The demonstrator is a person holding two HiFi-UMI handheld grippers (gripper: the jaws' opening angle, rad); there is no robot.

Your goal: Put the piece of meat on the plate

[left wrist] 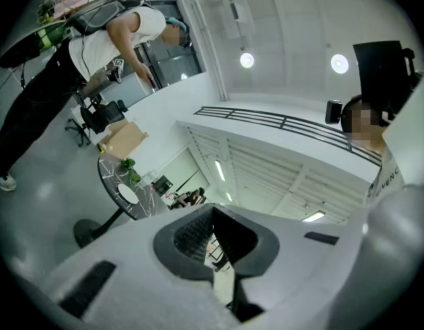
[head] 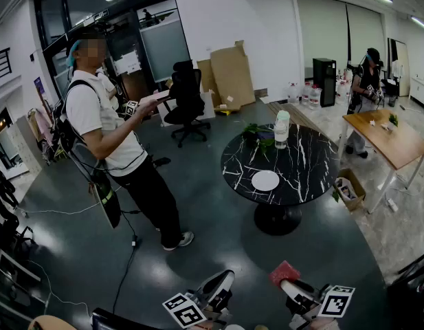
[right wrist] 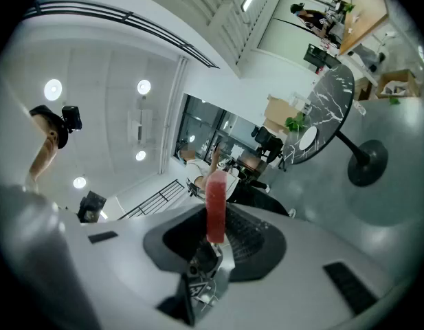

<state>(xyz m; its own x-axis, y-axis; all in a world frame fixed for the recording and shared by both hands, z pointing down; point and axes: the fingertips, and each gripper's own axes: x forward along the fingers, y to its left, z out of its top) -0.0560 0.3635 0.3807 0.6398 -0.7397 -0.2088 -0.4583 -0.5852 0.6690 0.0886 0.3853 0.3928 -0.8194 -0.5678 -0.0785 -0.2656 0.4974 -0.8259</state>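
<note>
Meat [head: 284,271]: pinched in right gripper [head: 288,284], well apart from plate [head: 265,180].
Left gripper [head: 224,281]: closed, empty.
Next: carry meat over, set it down.

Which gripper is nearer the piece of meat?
Right. The right gripper grips the piece of meat between its jaws; the left gripper sits apart to its left, empty.

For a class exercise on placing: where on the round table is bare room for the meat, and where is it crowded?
The plate near the table's front left edge is bare. Bare marble also lies right of the plate, over the table's right half. Crowded: the far edge, where bottle and greens stand together. The right gripper holds the meat.
</note>
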